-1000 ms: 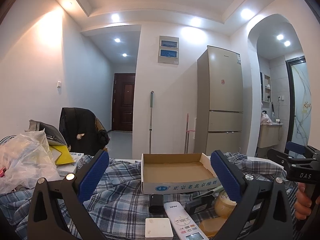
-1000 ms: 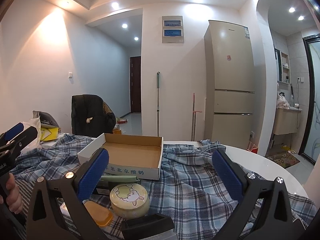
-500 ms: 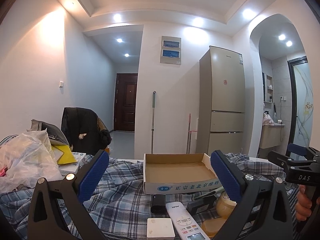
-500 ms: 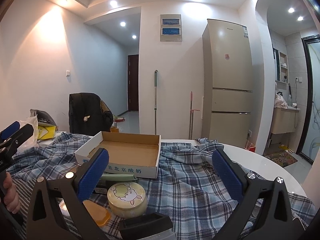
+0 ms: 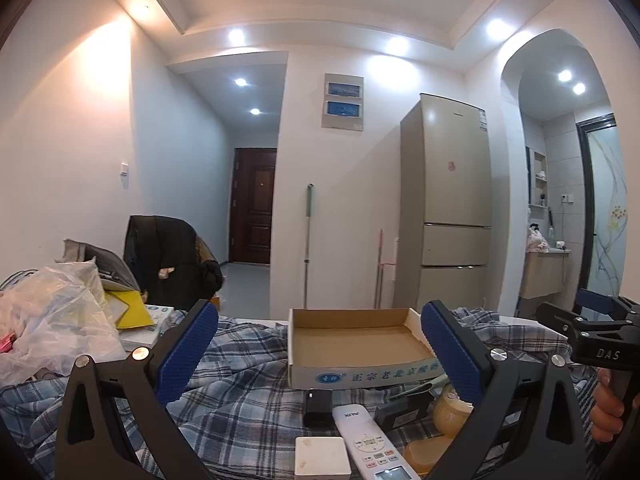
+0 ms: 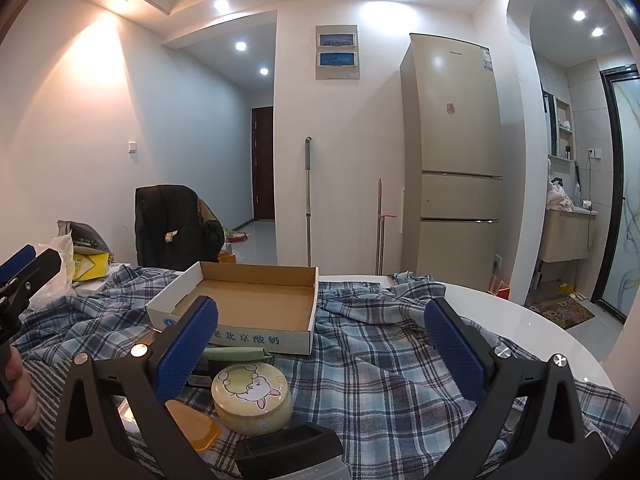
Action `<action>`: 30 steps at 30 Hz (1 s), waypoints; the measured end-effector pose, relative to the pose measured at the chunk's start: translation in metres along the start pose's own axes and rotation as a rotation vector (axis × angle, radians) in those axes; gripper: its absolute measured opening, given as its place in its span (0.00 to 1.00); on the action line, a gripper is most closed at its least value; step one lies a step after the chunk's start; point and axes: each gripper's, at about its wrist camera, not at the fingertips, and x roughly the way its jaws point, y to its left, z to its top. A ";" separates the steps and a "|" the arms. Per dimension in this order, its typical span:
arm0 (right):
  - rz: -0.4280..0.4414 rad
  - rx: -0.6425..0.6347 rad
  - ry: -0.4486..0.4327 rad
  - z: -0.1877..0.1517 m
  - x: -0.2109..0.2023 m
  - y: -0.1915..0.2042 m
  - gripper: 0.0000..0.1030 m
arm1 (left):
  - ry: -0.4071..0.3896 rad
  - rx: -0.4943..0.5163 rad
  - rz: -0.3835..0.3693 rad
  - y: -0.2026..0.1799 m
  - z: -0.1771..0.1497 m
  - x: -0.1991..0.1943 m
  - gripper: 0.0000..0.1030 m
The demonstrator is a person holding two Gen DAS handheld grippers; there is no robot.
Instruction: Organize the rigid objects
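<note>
Your left claw [image 5: 318, 354] is spread wide with nothing in it, and your right claw [image 6: 322, 352] is just as wide and empty too. Both hang a bit above the plaid cloth [image 6: 380, 364] on the surface. Right under the left one you've got a white remote [image 5: 370, 446], a small white square box [image 5: 322, 456] beside it and a black block [image 5: 318, 402] behind those. Near the right claw's left pad sits a round cream tin [image 6: 252, 396] with an orange lid-shaped piece [image 6: 192, 426] next to it. The open cardboard tray [image 5: 360, 376] lies just behind all of them, nothing inside.
</note>
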 end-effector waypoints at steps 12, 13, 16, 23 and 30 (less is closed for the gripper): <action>0.005 -0.017 0.005 -0.001 0.000 0.004 1.00 | 0.019 0.016 0.012 -0.002 0.000 0.005 1.00; 0.004 -0.020 0.012 -0.001 0.002 0.004 1.00 | 0.018 0.018 0.012 -0.002 0.001 0.005 1.00; 0.002 -0.032 0.056 -0.002 0.009 0.007 1.00 | 0.017 0.023 0.012 -0.002 0.001 0.004 1.00; 0.092 -0.032 0.171 -0.001 0.021 0.005 1.00 | 0.045 0.044 0.019 -0.005 0.003 0.003 1.00; 0.002 0.006 0.330 0.005 0.023 -0.010 1.00 | 0.148 0.053 -0.038 -0.026 0.022 -0.007 1.00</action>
